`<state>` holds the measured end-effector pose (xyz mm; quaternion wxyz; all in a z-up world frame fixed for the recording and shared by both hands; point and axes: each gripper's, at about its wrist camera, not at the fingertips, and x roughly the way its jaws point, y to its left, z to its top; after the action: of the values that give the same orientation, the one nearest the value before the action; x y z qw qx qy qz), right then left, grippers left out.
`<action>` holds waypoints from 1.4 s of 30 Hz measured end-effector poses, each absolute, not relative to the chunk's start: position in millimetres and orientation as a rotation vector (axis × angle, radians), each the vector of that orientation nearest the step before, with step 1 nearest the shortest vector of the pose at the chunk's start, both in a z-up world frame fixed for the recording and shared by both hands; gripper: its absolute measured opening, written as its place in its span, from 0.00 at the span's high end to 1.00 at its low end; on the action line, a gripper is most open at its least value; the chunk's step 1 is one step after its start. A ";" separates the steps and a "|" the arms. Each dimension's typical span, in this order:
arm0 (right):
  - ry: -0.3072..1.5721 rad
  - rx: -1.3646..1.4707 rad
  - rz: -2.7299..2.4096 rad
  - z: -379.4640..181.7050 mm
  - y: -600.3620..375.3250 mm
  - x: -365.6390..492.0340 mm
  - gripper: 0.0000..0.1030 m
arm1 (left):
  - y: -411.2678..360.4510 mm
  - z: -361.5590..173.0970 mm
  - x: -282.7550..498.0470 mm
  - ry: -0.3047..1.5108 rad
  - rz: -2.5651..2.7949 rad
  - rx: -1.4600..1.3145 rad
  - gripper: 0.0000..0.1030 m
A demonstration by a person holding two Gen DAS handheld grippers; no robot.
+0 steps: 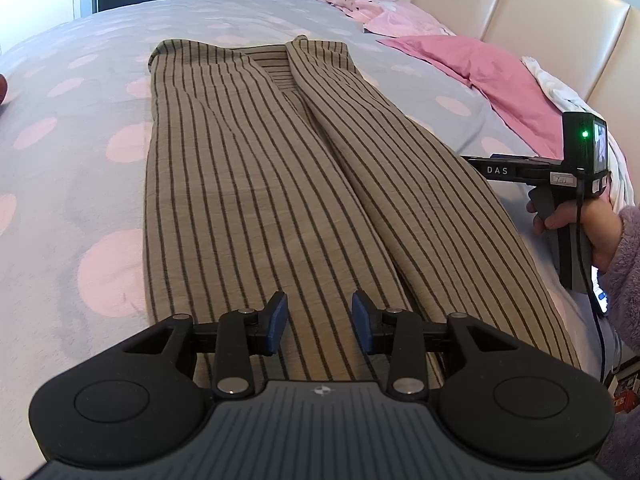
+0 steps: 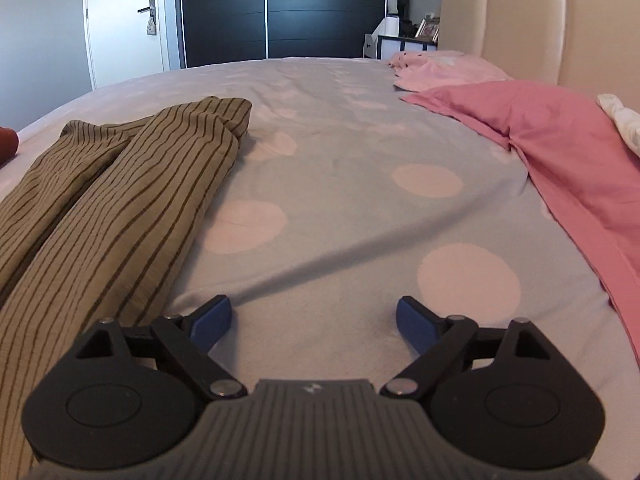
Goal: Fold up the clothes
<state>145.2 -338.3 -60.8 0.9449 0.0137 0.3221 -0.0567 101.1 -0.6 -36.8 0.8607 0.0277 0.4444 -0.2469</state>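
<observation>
A tan garment with thin dark stripes (image 1: 256, 184) lies lengthwise on the bed, both long sides folded in toward the middle. My left gripper (image 1: 319, 322) hovers open over its near end, blue pads apart with nothing between them. In the right wrist view the same garment (image 2: 112, 216) lies at the left, and my right gripper (image 2: 314, 322) is wide open over bare bedcover to the garment's right. The right gripper's body (image 1: 576, 176) shows in the left wrist view, held by a hand at the garment's right edge.
The bedcover (image 2: 360, 216) is grey with pale pink dots. Pink pillows (image 2: 560, 148) and a white cloth (image 2: 620, 120) lie along the cream headboard (image 2: 560, 20) at the right. A dark wardrobe (image 2: 280, 12) and a white door (image 2: 124, 20) stand beyond the bed.
</observation>
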 end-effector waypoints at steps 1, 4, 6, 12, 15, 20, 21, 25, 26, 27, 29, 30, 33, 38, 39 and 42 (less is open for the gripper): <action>0.660 0.021 -0.121 -61.8 -336.8 147.3 0.07 | 0.6 -36.4 101.0 0.932 -0.517 0.056 0.66; 0.664 0.006 -0.135 -66.4 -334.8 151.2 0.01 | -0.2 -33.0 100.0 0.924 -0.525 0.053 0.66; 0.664 0.015 -0.132 -66.4 -337.0 153.1 0.01 | -0.9 -29.8 98.8 0.915 -0.530 0.054 0.66; 0.667 0.035 -0.123 -66.6 -338.1 151.1 0.00 | -0.4 -23.1 97.2 0.897 -0.525 0.046 0.65; 0.667 0.031 -0.123 -66.5 -337.1 150.7 0.00 | -1.6 -22.5 97.2 0.896 -0.526 0.047 0.65; 0.665 0.034 -0.123 -66.8 -336.8 149.4 0.00 | -3.5 -21.6 97.2 0.894 -0.528 0.049 0.65; 0.665 0.034 -0.123 -67.0 -336.7 149.4 0.00 | -4.1 -20.9 96.7 0.892 -0.530 0.050 0.65; 0.663 0.037 -0.123 -67.1 -337.0 149.1 0.00 | -7.0 -17.4 93.6 0.877 -0.544 0.052 0.65; 0.663 0.036 -0.123 -67.0 -337.0 149.2 0.00 | -7.6 -17.6 93.1 0.877 -0.545 0.053 0.65; 0.663 0.036 -0.123 -67.0 -337.0 149.2 0.00 | -8.4 -18.2 92.4 0.876 -0.544 0.055 0.65; 0.663 0.035 -0.124 -66.9 -336.9 149.3 0.00 | -8.2 -19.2 90.9 0.873 -0.534 0.058 0.65; 0.663 0.035 -0.123 -66.8 -336.8 149.4 0.00 | -7.2 -19.1 90.3 0.871 -0.533 0.055 0.65; 0.664 0.036 -0.124 -66.6 -336.8 149.4 0.00 | -4.4 -18.1 88.6 0.866 -0.534 0.045 0.65; 0.663 0.036 -0.123 -66.6 -336.9 149.3 0.00 | -1.0 -16.3 87.3 0.862 -0.530 0.040 0.64; 0.663 0.036 -0.124 -66.6 -336.9 149.2 0.00 | -0.3 -16.2 87.5 0.862 -0.529 0.039 0.64; 0.663 0.036 -0.123 -66.6 -337.0 149.3 0.00 | 0.3 -17.4 88.3 0.868 -0.526 0.034 0.64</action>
<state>149.3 -337.0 -66.6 0.9435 0.0177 0.3254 -0.0604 88.3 0.3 -17.4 0.8738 0.0163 0.4156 -0.2519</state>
